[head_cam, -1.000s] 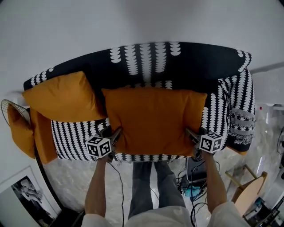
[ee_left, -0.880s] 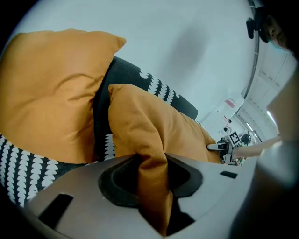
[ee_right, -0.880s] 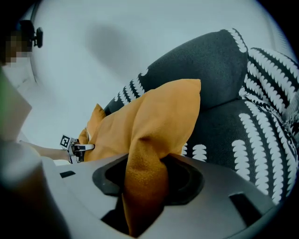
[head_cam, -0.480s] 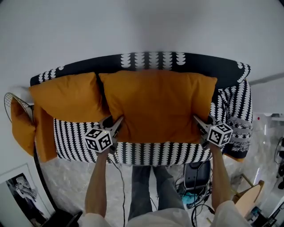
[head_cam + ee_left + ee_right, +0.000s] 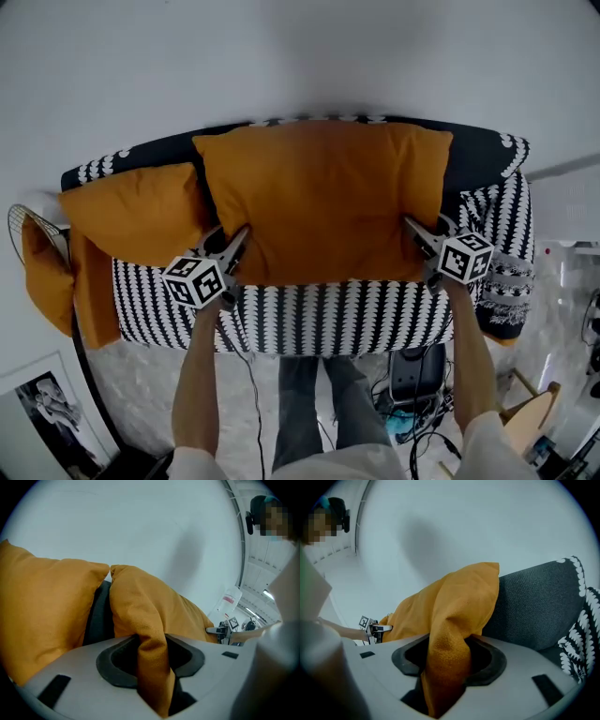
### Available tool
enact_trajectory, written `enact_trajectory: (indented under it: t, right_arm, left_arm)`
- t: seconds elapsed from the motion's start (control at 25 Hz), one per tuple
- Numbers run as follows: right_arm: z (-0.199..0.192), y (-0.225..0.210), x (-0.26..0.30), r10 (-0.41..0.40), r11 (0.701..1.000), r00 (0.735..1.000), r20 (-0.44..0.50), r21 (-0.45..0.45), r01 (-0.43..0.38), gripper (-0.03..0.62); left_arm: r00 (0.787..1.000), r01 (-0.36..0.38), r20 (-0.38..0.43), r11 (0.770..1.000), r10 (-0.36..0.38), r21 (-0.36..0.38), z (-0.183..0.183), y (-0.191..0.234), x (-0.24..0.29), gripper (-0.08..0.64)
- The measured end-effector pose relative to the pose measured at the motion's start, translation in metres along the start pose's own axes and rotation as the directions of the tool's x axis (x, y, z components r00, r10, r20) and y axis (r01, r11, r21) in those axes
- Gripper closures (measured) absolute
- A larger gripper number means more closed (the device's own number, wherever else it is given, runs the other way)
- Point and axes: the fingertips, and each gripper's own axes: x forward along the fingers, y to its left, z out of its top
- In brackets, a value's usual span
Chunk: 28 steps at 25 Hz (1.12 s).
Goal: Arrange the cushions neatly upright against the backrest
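A large orange cushion (image 5: 323,202) stands nearly upright against the dark backrest (image 5: 483,150) of a black-and-white patterned sofa. My left gripper (image 5: 234,244) pinches its lower left corner, and my right gripper (image 5: 414,232) pinches the lower right corner. In the left gripper view a fold of the cushion (image 5: 140,602) is squeezed between the jaws of the left gripper (image 5: 152,663). The right gripper view shows the same cushion (image 5: 459,602) pinched in the right gripper (image 5: 445,667). Both pairs of jaws are opening, fabric still between them. A smaller orange cushion (image 5: 131,211) leans at the left.
Another orange cushion (image 5: 42,272) hangs over the sofa's left armrest beside a wire fan (image 5: 19,225). The striped seat (image 5: 328,314) lies below the cushions. The right armrest (image 5: 506,234) is patterned. Cables and a dark box (image 5: 412,375) lie on the floor by the person's legs.
The large cushion has been lifted from the seat, up and back against the backrest. Both grippers moved away from the person with it, and more striped seat shows.
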Motion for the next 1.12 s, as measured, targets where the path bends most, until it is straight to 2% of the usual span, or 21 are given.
enact_trajectory:
  t: [0.12,0.28,0.52,0.68,0.88,1.12]
  right_arm:
    - [0.000,-0.007,0.013,0.003,1.000,1.000,-0.029,-0.016,-0.003,0.362]
    - [-0.013,-0.020,0.023,-0.007,1.000,0.997,-0.072,-0.024,0.005,0.346]
    - [-0.031,-0.039,0.044,-0.071,0.996,0.988,-0.139,-0.065,0.063,0.307]
    - [-0.047,-0.053,0.056,-0.117,0.991,0.980,-0.164,-0.086,0.104,0.282]
    - [-0.055,-0.061,0.057,-0.174,0.981,0.973,-0.150,-0.110,0.158,0.234]
    - [-0.058,-0.061,0.046,-0.200,0.976,0.973,-0.115,-0.111,0.187,0.202]
  left_arm:
    - [1.000,-0.012,-0.009,1.000,0.012,-0.012,-0.005,0.009,0.007,0.385]
    - [0.997,-0.029,-0.067,1.000,0.030,0.008,-0.017,0.017,0.021,0.382]
    - [0.991,-0.062,-0.120,0.998,0.061,-0.006,-0.035,0.040,0.040,0.371]
    - [0.981,-0.110,-0.161,0.994,0.109,-0.001,-0.048,0.055,0.052,0.341]
    - [0.966,-0.186,-0.184,0.983,0.184,0.007,-0.057,0.067,0.060,0.291]
    - [0.962,-0.194,-0.192,0.981,0.196,0.030,-0.062,0.073,0.048,0.248]
